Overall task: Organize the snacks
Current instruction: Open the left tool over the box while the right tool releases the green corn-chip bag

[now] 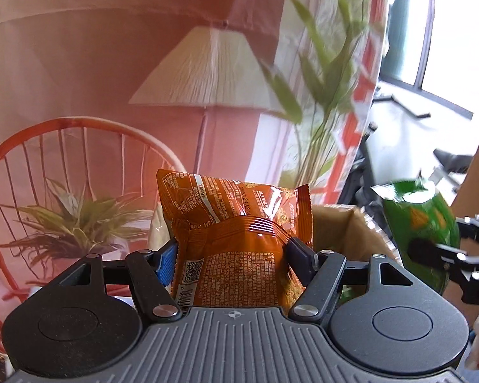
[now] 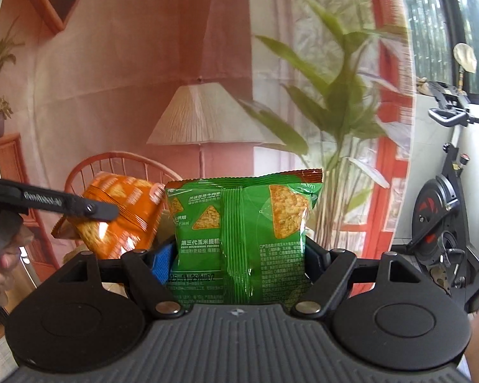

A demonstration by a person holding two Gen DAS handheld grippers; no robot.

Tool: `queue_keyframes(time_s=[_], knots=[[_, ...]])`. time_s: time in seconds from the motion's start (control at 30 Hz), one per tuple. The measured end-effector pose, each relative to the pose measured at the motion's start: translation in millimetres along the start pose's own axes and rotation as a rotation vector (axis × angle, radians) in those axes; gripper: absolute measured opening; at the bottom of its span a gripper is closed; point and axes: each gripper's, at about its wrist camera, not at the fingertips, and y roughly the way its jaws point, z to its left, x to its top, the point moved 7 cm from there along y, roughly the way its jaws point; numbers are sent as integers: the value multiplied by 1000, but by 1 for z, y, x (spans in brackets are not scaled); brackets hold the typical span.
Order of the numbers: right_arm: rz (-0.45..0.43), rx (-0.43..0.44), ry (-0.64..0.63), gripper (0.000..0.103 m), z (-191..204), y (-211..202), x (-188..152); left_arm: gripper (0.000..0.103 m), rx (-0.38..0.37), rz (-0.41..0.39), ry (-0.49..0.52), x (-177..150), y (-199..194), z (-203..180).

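My left gripper (image 1: 231, 249) is shut on an orange snack bag (image 1: 236, 220) and holds it upright in the air. The same orange bag (image 2: 124, 217) shows at the left of the right wrist view, with a left finger (image 2: 92, 209) across it. My right gripper (image 2: 239, 252) is shut on a green snack bag (image 2: 242, 233), also held upright. The green bag (image 1: 421, 223) appears at the right edge of the left wrist view, with a right finger (image 1: 428, 250) pressed on it. The two bags are side by side, apart.
A brown cardboard box (image 1: 345, 226) with an open top sits behind and below the bags. A printed backdrop (image 2: 175, 63) showing a lamp, chair and plants hangs behind. An exercise bike (image 2: 444, 210) stands at the right by a window.
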Motion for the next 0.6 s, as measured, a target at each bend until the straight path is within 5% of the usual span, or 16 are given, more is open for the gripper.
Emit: queue_keyframes(time_s=[0.27,0.6], knots=[[78,-32,-21,79,17,49,-10,73,35,51,82,-2,32,-3],[125,-28,-58,80,35,70,-23,74,36,60,65,-1,44,4]])
